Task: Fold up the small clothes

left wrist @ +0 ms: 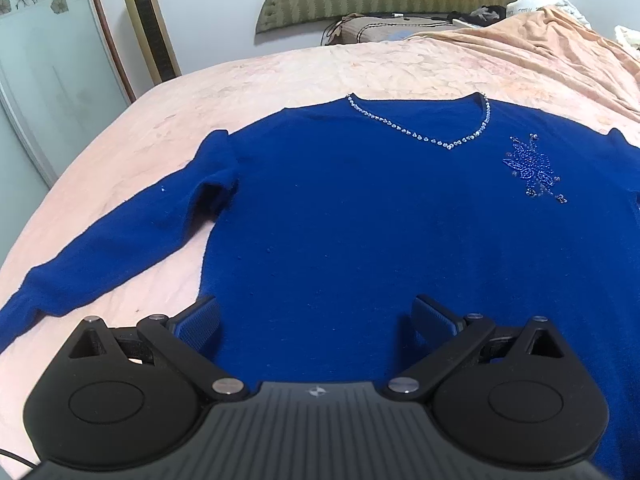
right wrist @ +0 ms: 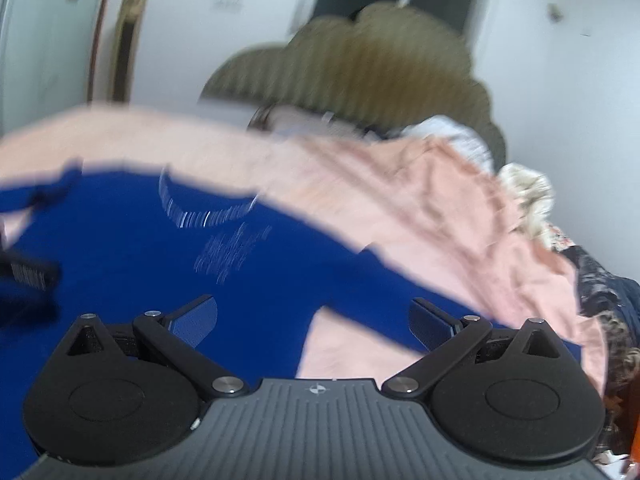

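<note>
I see the blue sweater (left wrist: 400,208) spread flat across frame centre on the pink bedspread (left wrist: 280,76). My left gripper (left wrist: 316,320) and right gripper (right wrist: 314,320) both gape wide, holding nothing

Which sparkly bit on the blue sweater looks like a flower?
The beaded patch on the blue sweater chest, right of the neckline. The other sparkly bit, the rhinestone row, only traces the V-neck.
</note>
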`<state>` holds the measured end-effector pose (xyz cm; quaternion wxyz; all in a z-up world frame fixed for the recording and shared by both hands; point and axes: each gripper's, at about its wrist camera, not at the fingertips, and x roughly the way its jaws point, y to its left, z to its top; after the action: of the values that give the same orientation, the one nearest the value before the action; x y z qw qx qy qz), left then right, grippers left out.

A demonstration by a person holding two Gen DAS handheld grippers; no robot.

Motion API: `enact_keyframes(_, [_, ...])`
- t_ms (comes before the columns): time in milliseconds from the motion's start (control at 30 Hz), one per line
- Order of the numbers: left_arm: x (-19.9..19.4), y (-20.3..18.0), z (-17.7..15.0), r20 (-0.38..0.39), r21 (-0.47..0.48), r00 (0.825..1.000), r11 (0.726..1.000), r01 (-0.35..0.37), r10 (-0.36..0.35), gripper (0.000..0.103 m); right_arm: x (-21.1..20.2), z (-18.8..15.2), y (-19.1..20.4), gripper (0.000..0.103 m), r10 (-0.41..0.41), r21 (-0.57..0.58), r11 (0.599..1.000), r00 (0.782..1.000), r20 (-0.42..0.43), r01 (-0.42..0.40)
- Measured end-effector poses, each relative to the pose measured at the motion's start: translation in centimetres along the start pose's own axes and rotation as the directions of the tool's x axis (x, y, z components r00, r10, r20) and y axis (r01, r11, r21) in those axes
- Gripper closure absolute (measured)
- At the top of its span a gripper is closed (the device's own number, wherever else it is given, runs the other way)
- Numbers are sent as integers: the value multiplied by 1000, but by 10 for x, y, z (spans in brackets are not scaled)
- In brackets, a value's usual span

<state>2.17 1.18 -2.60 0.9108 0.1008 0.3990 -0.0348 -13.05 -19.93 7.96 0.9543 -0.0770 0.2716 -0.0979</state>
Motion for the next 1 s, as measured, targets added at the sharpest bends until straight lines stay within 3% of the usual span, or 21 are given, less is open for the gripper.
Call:
enact_keyframes(67, [1, -1, 0, -4, -4, 1000, 1000, -4, 4, 0, -33, 15, -28, 0, 63, 114, 991, 993, 97, -74])
enact_keyframes(167, [1, -2, -2, 2, -4, 1000, 1000, -10, 10, 0, -65, 24, -54, 0, 153, 261, 939, 952, 264, -223])
enact_keyframes(233, [0, -2, -3, -1, -5, 1000, 1000, -7, 7, 0, -60, 22, -55, 0, 185, 313, 907, 935, 303, -281])
enact_keyframes(367, [-4, -3, -4, -7, -4, 1000, 1000, 11, -11, 0, 6, 6, -18, 0, 239, 334, 909, 968, 75, -250])
enact_keyframes(533, [-12, -7, -4, 28, 19, 1000, 1000, 0, -1, 0, 60, -26, 41, 0, 265, 287, 931, 958, -107, -226])
enact_keyframes(667, [-12, -13, -3, 34, 29, 999, 1000, 5, -6, 0, 61, -25, 57, 0, 207, 212, 961, 971, -116, -180])
enact_keyframes(1000, [-13, -30, -5, 56, 81, 998, 996, 24, -29, 0, 75, -34, 48, 0, 202, 244, 955, 973, -112, -170])
